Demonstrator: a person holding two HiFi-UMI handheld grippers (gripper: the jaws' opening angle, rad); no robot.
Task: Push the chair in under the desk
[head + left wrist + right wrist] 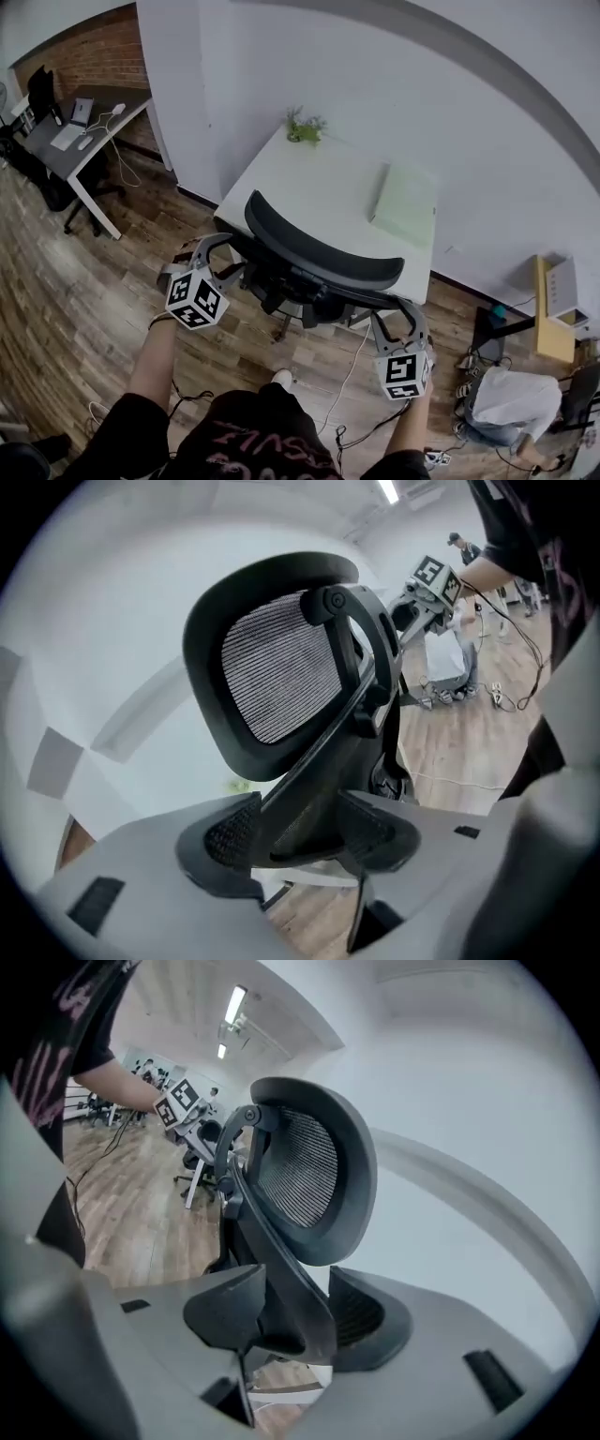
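Chair (319, 248) held from behind at the table (309, 183)
Left gripper (300, 832) and right gripper (295, 1312) each pinch its back frame; the table lies just beyond them

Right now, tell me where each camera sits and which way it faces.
Head view: on the person's head, looking steeply down at chair and desk; both forearms, left gripper and right gripper show.
Left gripper view: on the left gripper, looking along its jaws, closed on the chair's side; right gripper beyond.
Right gripper view: on the right gripper, facing the chair's other side; left gripper beyond.
Both gripper views share the mesh backrest.
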